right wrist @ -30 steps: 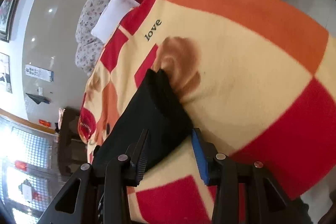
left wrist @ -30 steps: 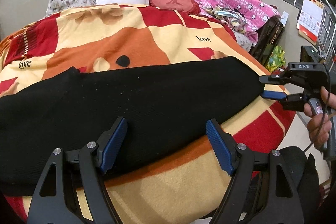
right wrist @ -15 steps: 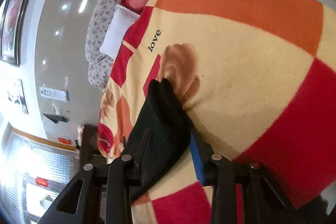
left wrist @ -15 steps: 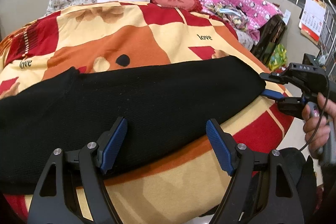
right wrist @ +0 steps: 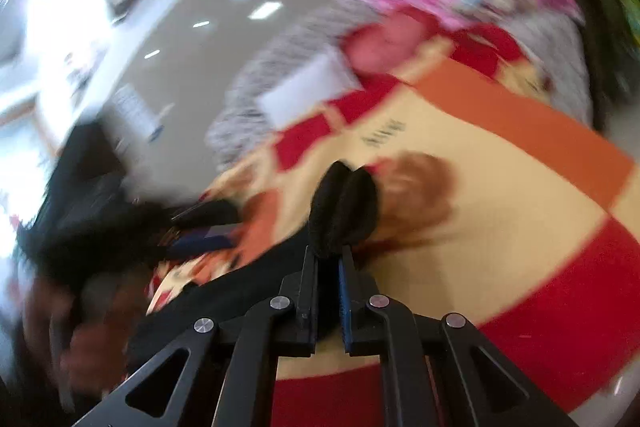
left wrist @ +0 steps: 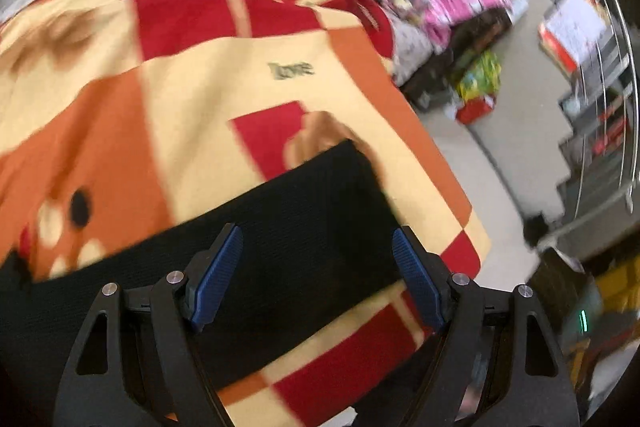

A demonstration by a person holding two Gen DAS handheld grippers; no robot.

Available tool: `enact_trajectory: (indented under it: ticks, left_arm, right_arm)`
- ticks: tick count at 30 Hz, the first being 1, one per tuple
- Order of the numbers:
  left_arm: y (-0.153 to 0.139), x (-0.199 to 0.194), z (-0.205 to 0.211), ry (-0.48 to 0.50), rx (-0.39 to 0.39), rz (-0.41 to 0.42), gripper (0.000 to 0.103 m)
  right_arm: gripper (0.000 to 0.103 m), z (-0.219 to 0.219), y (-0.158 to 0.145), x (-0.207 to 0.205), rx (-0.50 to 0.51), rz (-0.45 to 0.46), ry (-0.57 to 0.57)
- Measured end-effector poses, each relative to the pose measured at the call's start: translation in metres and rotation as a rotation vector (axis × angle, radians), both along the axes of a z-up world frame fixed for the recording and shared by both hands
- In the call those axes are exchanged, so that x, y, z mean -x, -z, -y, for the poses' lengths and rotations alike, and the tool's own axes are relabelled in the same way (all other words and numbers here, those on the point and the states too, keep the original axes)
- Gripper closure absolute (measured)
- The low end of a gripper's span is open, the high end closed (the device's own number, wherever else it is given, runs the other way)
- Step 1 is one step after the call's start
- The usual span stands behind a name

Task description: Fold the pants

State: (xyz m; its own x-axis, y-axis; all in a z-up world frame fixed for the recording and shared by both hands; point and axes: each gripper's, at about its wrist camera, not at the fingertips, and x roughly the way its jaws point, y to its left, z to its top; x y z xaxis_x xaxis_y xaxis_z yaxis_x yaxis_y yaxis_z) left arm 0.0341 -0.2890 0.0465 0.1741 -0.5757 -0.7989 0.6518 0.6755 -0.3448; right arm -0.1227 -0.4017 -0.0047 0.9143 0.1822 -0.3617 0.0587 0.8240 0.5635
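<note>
Patchwork blanket under black pants, right hand-held gripper pinching them

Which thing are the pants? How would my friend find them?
Find the big bed blanket with red, orange and cream squares. The pants lie flat across its near edge, one end pinched in the right gripper. They are the only plain black thing on it.

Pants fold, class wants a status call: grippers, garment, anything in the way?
Right gripper just closed, pinching black pants end. Left gripper open above them. Blanket unobstructed.
</note>
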Motion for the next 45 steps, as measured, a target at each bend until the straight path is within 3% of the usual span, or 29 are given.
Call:
enact_trajectory:
  ticks: [5,9,14,19,21,23,25,30,34,36,37,39,43,45]
  left_arm:
    - [0.0,0.008,0.027,0.042,-0.085,0.034,0.025]
    - [-0.002,0.008,0.025,-0.013,-0.139,0.115,0.025]
    - [0.003,0.004,0.03,-0.046,-0.224,0.187,0.025]
    - [-0.004,0.014,0.031,-0.067,-0.297,0.367,0.025]
    - [-0.002,0.011,0.03,-0.072,-0.302,0.362,0.038]
    - [0.001,0.005,0.025,-0.081,-0.304,0.339,0.045]
    - [0.0,0.003,0.019,-0.099,-0.287,0.325,0.052]
    - [-0.012,0.003,-0.001,-0.141,-0.207,0.301,0.053]
    - [-0.009,-0.001,-0.005,-0.147,-0.191,0.278,0.053]
    - [-0.011,-0.003,-0.012,-0.164,-0.162,0.257,0.069]
    - [-0.012,-0.004,-0.016,-0.172,-0.14,0.242,0.07]
    - [-0.013,-0.004,-0.02,-0.18,-0.114,0.236,0.092]
    - [-0.012,-0.006,-0.037,-0.191,-0.051,0.208,0.094]
    - [-0.013,-0.008,-0.049,-0.195,-0.007,0.187,0.094]
  right_arm:
    - [0.095,-0.026,-0.001,-0.003,0.135,0.011,-0.085]
    - [0.095,-0.04,-0.001,-0.009,0.233,0.0,-0.093]
    - [0.095,-0.069,-0.004,-0.012,0.426,0.004,-0.088]
    - [0.095,-0.093,-0.005,-0.015,0.563,0.021,-0.103]
    - [0.095,-0.095,-0.006,-0.016,0.585,0.029,-0.088]
    - [0.095,-0.098,-0.005,-0.014,0.59,0.034,-0.087]
    - [0.095,-0.102,-0.005,-0.012,0.597,0.034,-0.086]
    - [0.095,-0.106,-0.003,-0.016,0.62,0.027,-0.088]
    - [0.095,-0.112,-0.004,-0.013,0.622,0.03,-0.089]
    - [0.095,-0.112,-0.004,-0.012,0.624,0.034,-0.089]
    - [0.095,-0.112,-0.005,-0.012,0.625,0.037,-0.089]
    - [0.095,-0.114,-0.005,-0.011,0.63,0.04,-0.087]
    - [0.095,-0.12,-0.006,-0.01,0.666,0.047,-0.07]
    - [0.095,-0.133,-0.008,-0.007,0.743,0.059,-0.036]
